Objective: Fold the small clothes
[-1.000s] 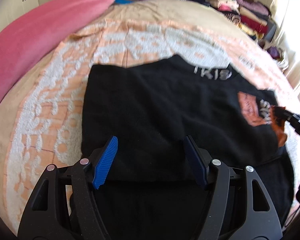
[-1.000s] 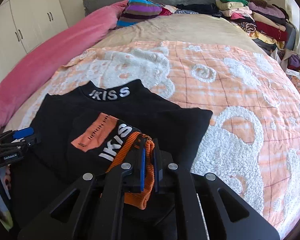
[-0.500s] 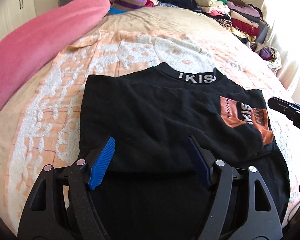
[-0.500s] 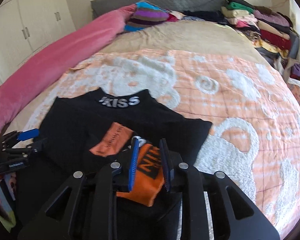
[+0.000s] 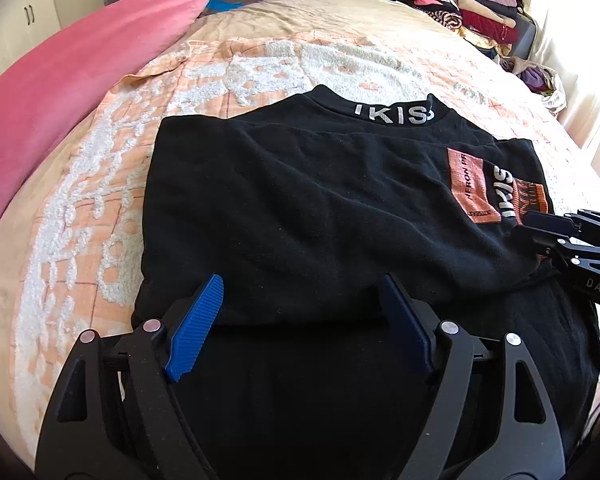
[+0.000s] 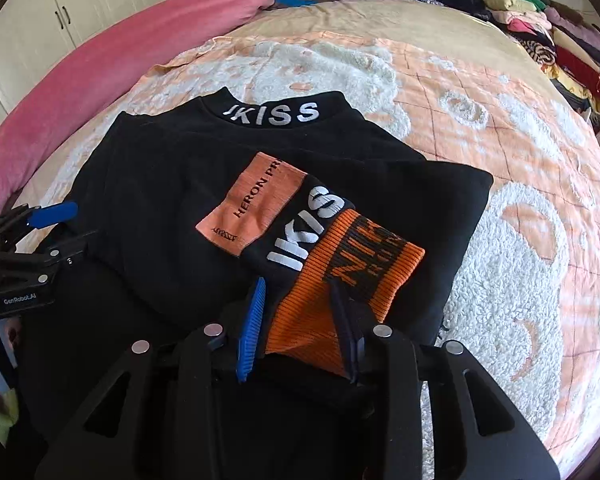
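Folding of the black sweatshirt [image 5: 320,208] appears to be at the sleeve stage: both sleeves are laid inward over the body, and the garment is spread on the patterned bedspread [image 5: 80,208] in the middle of both views, collar toward the top of the frame. The next move is judged to call for a fresh grasp at the near hem, low in the frame, so that the lower part can be carried up toward the collar.

At the lower left of the left wrist view, the left gripper [image 5: 300,320] is seen spread wide over the black fabric; its jaws have just been opening, and nothing is pinched between the pads.

In the lower centre of the right wrist view, the right gripper [image 6: 298,312] is partly parted. Its jaws have just been opening, and the orange ribbed cuff [image 6: 352,276] lies between them, released rather than clamped, resting on the sweatshirt's body.
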`<state>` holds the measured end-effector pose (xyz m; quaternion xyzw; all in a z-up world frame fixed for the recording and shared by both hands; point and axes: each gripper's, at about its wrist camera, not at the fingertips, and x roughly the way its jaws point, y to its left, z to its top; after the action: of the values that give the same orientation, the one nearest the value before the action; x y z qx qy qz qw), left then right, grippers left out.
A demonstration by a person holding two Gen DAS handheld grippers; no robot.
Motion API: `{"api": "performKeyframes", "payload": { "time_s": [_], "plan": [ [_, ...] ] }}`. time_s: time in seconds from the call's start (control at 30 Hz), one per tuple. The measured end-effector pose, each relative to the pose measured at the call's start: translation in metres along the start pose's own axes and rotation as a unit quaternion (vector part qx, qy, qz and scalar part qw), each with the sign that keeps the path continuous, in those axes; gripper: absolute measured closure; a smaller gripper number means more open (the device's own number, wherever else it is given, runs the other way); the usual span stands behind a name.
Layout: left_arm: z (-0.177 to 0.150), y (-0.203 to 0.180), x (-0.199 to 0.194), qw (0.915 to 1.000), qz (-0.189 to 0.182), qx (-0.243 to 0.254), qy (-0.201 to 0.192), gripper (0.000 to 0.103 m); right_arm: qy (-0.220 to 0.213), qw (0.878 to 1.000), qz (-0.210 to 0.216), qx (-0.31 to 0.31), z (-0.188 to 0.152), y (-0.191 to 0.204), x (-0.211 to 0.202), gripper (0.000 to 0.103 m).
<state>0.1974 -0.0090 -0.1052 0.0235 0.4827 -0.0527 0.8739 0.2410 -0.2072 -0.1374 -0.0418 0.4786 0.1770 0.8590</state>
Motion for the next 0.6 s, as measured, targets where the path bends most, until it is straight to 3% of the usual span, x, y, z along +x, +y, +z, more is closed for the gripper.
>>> {"api": "performKeyframes", "payload": {
  "time_s": [0.3,0.4,0.47,0.5,0.6],
  "plan": [
    [0.002,-0.001,-0.019,0.9999,-0.002,-0.005,-0.012,0.029,-0.052,0.996,0.056,0.053,0.007,-0.013,-0.031,0.037],
    [0.004,0.001,-0.028,0.9998,0.003,-0.009,-0.02,0.01,-0.078,0.994,0.058,0.057,0.009,-0.014,-0.048,0.033],
    [0.006,0.001,-0.036,0.9996,0.001,-0.011,-0.027,0.01,-0.09,0.993,0.057,0.058,0.012,-0.015,-0.057,0.027],
    [0.007,0.002,-0.04,0.9995,0.001,-0.011,-0.03,0.01,-0.099,0.992,0.054,0.059,0.013,-0.015,-0.063,0.019],
    [0.01,0.005,-0.053,0.9988,0.009,-0.019,-0.044,0.01,-0.117,0.99,0.046,0.059,0.014,-0.017,-0.079,0.019]
  ]
}}
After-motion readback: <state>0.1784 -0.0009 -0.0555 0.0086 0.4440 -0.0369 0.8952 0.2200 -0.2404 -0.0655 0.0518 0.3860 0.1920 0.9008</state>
